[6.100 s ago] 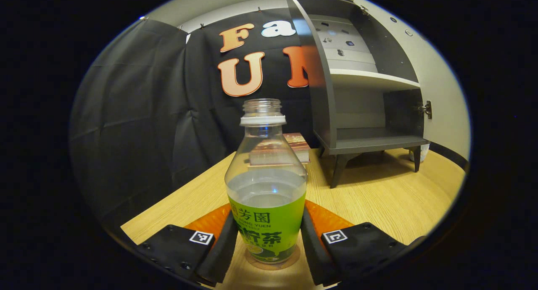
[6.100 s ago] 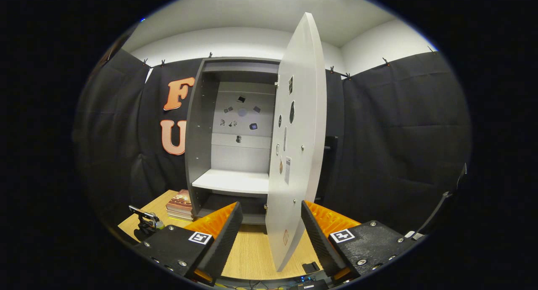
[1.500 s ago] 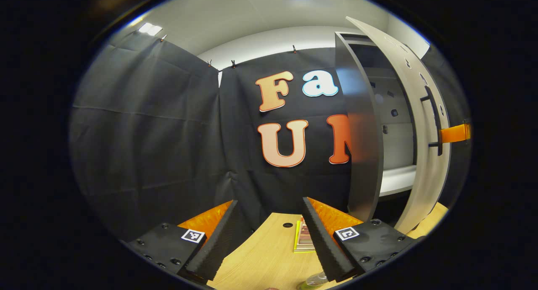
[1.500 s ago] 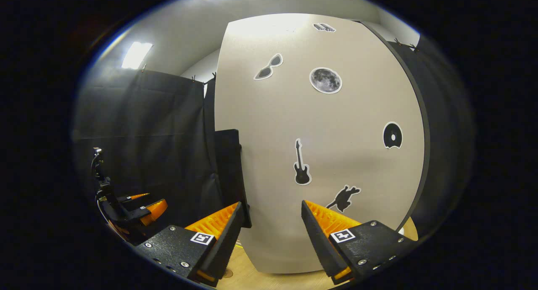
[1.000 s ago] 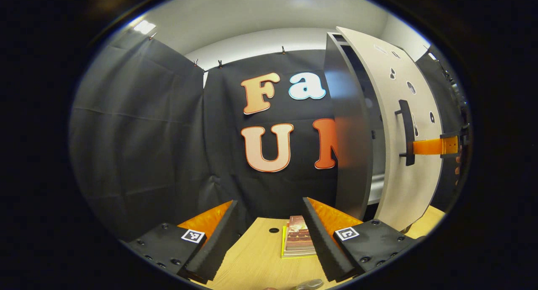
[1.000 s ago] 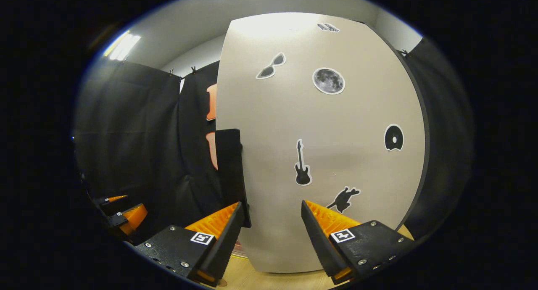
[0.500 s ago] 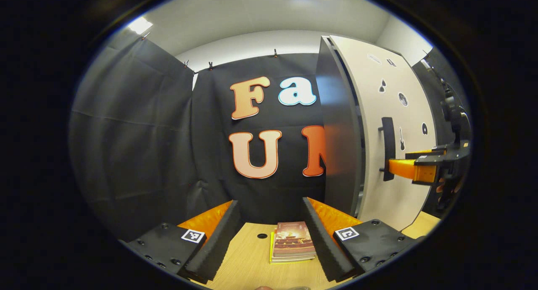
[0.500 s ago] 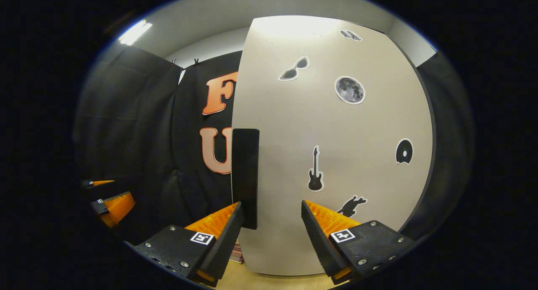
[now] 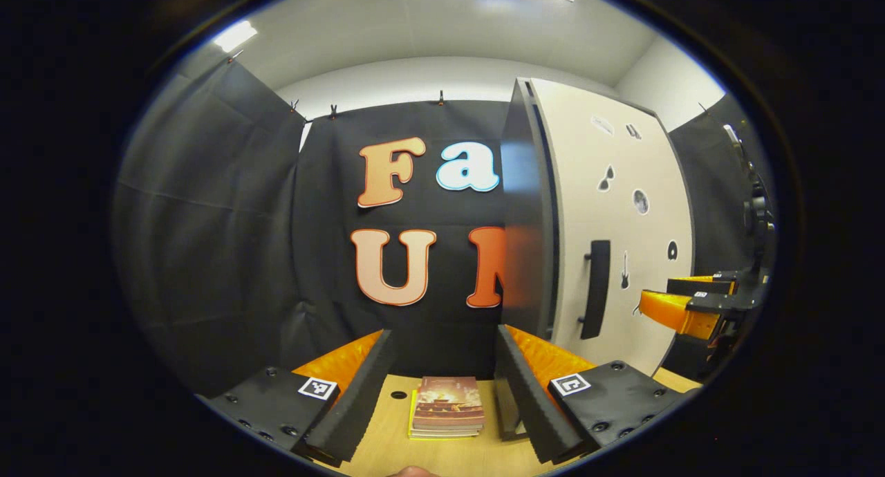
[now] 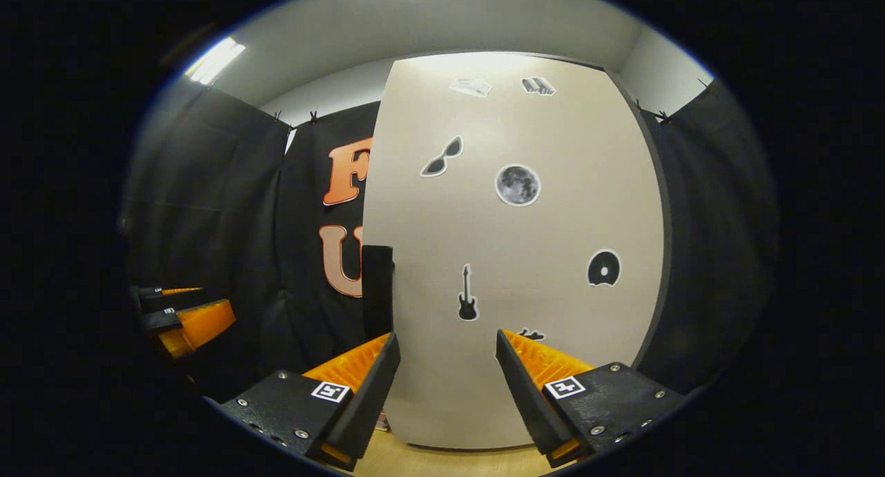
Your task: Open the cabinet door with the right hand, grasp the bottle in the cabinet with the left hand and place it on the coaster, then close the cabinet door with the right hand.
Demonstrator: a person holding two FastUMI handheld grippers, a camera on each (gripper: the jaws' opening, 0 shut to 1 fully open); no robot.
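Note:
The grey cabinet (image 9: pixel 525 214) stands at the right of the left gripper view. Its pale door (image 9: pixel 615 207), dotted with stickers, lies against the cabinet front with only a thin dark line at the edge. My right gripper (image 10: pixel 447 339) is open and faces the door (image 10: pixel 518 256) from a short way off, with the black handle (image 10: pixel 377 283) just left of it and nothing between its fingers. Its fingers (image 9: pixel 667 310) hang clear of the handle (image 9: pixel 596 289). My left gripper (image 9: pixel 444 332) is open and empty above the wooden table (image 9: pixel 387 449).
A small stack of books (image 9: pixel 447 415) lies on the table ahead of the left gripper, beside a round cable hole (image 9: pixel 398 395). The left gripper's fingers (image 10: pixel 197 325) appear at the left of the right gripper view. Black cloth walls surround the booth.
The door has swung the last way onto the cabinet front. My right gripper has drawn back from it. The bottle's top has slid out at the bottom of the left gripper view.

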